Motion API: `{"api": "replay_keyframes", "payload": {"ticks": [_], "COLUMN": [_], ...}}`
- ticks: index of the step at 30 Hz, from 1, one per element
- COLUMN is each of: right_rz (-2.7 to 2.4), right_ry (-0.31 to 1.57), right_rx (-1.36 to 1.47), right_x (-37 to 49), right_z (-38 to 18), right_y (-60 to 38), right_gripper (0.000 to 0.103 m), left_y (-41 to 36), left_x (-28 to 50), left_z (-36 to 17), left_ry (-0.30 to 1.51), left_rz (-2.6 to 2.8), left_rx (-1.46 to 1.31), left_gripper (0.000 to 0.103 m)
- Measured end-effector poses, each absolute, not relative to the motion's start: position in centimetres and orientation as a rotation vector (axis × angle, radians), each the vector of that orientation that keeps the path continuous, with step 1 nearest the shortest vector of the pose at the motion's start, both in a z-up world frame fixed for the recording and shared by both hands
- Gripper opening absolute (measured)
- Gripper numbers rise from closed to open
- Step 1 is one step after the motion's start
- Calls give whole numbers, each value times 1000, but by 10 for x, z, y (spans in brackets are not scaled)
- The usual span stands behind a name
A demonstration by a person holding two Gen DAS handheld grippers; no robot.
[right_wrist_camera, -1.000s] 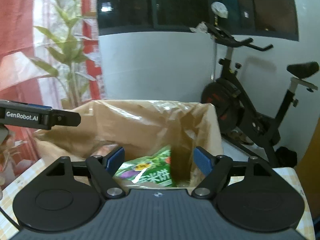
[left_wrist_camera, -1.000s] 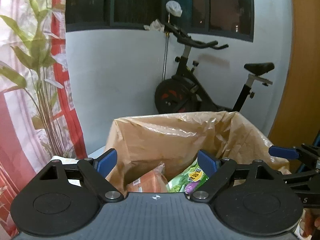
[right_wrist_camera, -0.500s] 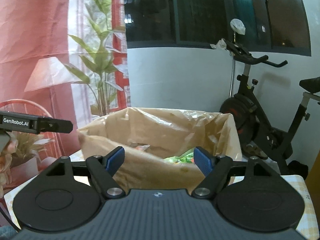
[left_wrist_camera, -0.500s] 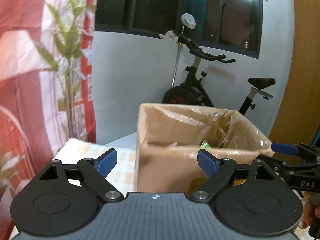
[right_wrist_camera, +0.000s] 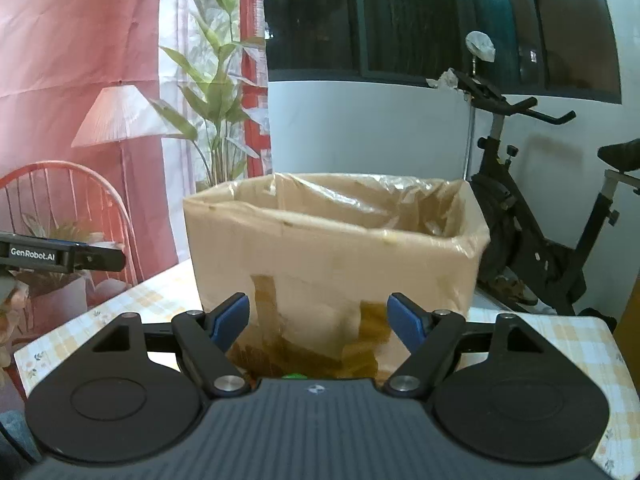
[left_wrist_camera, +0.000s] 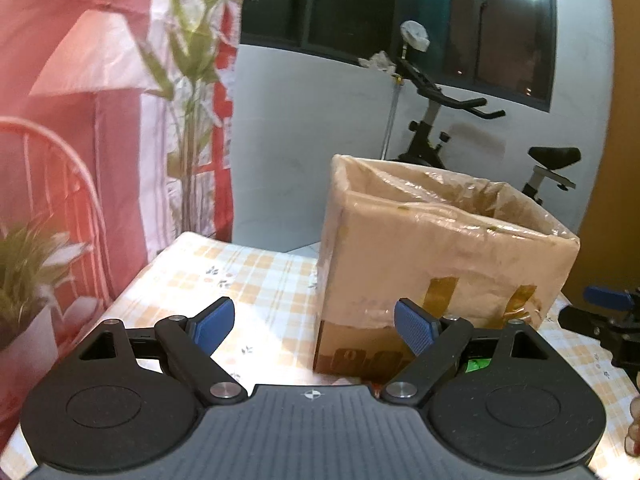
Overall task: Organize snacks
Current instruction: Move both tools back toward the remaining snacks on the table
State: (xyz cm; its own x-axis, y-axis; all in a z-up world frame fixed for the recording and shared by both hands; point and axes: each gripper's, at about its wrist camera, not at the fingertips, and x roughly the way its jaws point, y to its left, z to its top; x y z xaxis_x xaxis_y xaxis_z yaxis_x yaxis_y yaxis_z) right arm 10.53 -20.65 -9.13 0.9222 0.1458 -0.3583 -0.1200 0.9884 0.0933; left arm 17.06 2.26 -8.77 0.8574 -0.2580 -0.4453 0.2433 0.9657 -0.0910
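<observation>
A right gripper fills the bottom of the right wrist view, its two blue-tipped jaws spread wide with nothing between them. Just ahead stands a tall cardboard box, open at the top, lined with clear plastic, with brown tape strips on its near side. A small green scrap shows at the base of the box; what it is cannot be told. The box sits on a worktop covered in a pale checked cloth. At the left edge the other gripper reaches in, marked "GenRobot.AI". Behind are an exercise bike on the right, a leafy plant, and a red curtain.
</observation>
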Motion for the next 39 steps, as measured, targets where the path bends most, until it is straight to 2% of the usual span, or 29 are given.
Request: {"api": "replay_keyframes", "payload": {"ticks": [28, 39], "right_rz": [-41, -100], "right_ry": [513, 593], "right_rx": [85, 192], "right_x": [74, 64], "right_z": [-149, -163], "right_y": [-243, -270], "right_gripper": [79, 80], "left_y": [14, 19], "left_x": [152, 142], "left_z": [-137, -154], "left_ry": [561, 599], "left_rz": [-214, -183], "left_rx": [-46, -78], "left_gripper": [88, 88]}}
